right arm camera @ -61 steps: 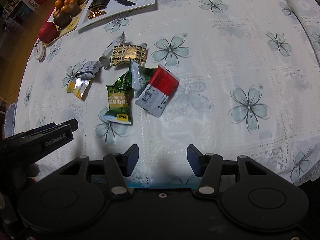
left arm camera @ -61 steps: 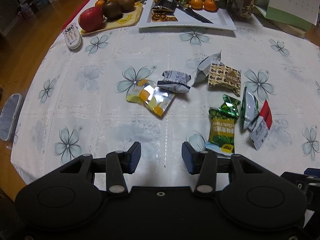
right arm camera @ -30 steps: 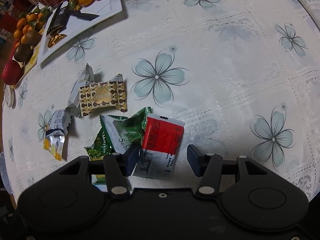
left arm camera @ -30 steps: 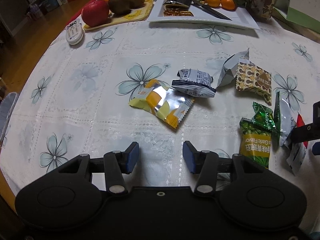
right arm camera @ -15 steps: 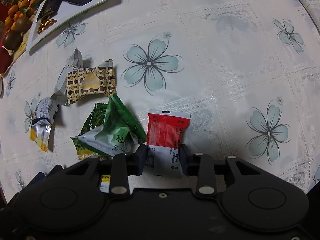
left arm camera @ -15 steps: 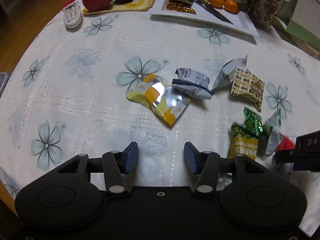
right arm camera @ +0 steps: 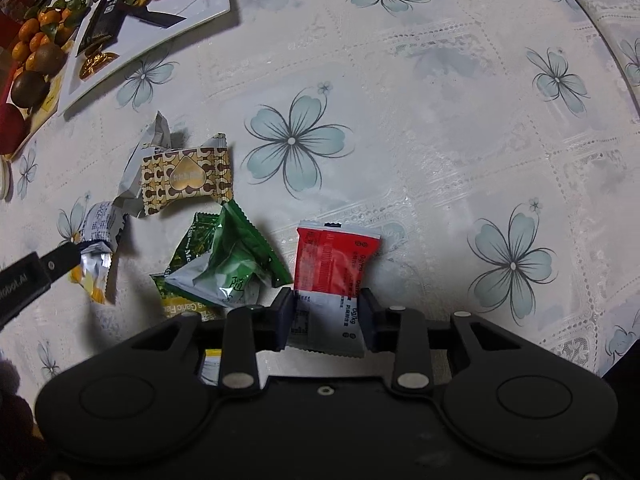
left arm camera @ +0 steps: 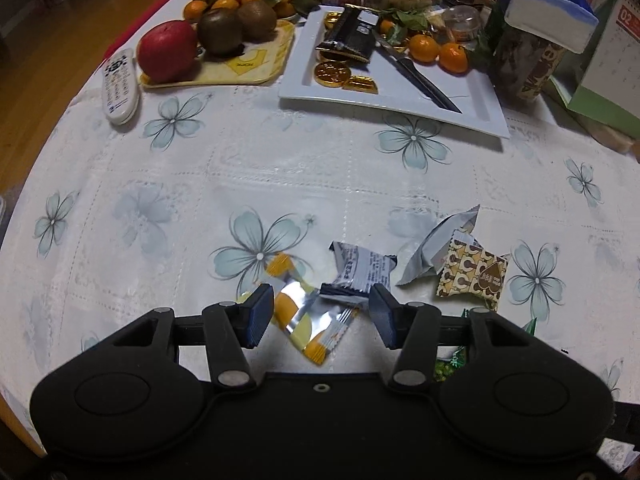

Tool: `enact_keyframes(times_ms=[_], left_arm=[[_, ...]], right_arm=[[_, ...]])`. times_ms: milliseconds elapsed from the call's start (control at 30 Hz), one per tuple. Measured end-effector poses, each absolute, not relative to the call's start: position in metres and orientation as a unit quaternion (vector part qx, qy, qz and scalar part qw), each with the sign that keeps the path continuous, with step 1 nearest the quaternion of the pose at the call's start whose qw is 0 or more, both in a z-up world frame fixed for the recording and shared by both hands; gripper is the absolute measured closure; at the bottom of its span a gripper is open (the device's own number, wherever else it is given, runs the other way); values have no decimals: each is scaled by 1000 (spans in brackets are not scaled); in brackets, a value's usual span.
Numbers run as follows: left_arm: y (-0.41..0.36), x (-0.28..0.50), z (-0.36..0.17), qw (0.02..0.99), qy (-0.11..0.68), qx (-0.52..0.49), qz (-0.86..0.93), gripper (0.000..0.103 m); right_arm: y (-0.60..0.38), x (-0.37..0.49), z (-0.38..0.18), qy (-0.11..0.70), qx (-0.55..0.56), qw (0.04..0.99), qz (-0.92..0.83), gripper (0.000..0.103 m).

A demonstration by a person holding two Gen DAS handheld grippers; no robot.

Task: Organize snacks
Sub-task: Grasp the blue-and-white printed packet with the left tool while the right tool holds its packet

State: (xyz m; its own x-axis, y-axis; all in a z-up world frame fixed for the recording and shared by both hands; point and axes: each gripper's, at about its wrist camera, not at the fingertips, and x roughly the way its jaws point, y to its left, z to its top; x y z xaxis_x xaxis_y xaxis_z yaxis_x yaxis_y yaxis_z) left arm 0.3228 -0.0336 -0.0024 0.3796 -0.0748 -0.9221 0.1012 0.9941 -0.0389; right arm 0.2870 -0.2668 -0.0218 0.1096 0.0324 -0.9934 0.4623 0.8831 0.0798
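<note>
right wrist view: a red and white foil snack packet (right arm camera: 334, 276) is clamped at its white end by the right gripper (right arm camera: 326, 322).

a round table covered by a white lace-patterned plastic cloth with pale blue flowers (right arm camera: 440, 128) is seen under everything; at its far edge a white rectangular plate (left arm camera: 472, 100) with gold foil coins, a black packet, a knife and small oranges is set beside a yellow mat (left arm camera: 256, 66) bearing a red apple and kiwis. loose snacks are scattered mid-table: a green crinkled packet (right arm camera: 236, 264) just left of the red one, a brown and cream packet with a gold heart (right arm camera: 186, 178), a grey and white packet (left arm camera: 360, 272), and a yellow and silver foil packet (left arm camera: 308, 320). the left gripper (left arm camera: 320, 316) is held wide apart above the yellow and silver packet, nothing being pressed by its blue pads (left arm camera: 260, 314).
</note>
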Motion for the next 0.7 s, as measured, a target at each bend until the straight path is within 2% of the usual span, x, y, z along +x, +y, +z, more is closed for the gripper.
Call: enact_keyframes(times_ms=[200,233,267,467,567,600,633,700], left_arm=[[-51,336,-6,823,563,19,-75,44],[-53,337,-6,823,562,19,-76,44],[-55,338,-6,823,562,20,-76,43],[-63,345,-15,815,575,38,-68,43],[-67,347,-24,802,591,49,-64,43],[-68,348,-27,798,597,52,-62,43],[-69,349,-30,796,599,54,-59,43],[-72,348,-31,798,597,63,-57,43]], right_arm=[[-267,285,-23,653,182,719,-151,68],[-265,285,-23,654,177,720,-151,80],[-263,285,-24,655,171,721,-149,84],[-262,287,-24,658,171,721,-134,85],[-279,289,-21,652,201,718,-141,84],[-283,289,-21,650,208,716,-146,77],[-289,289,-21,649,216,713,-151,66],[-298,288,-23,647,231,709,-161,64]])
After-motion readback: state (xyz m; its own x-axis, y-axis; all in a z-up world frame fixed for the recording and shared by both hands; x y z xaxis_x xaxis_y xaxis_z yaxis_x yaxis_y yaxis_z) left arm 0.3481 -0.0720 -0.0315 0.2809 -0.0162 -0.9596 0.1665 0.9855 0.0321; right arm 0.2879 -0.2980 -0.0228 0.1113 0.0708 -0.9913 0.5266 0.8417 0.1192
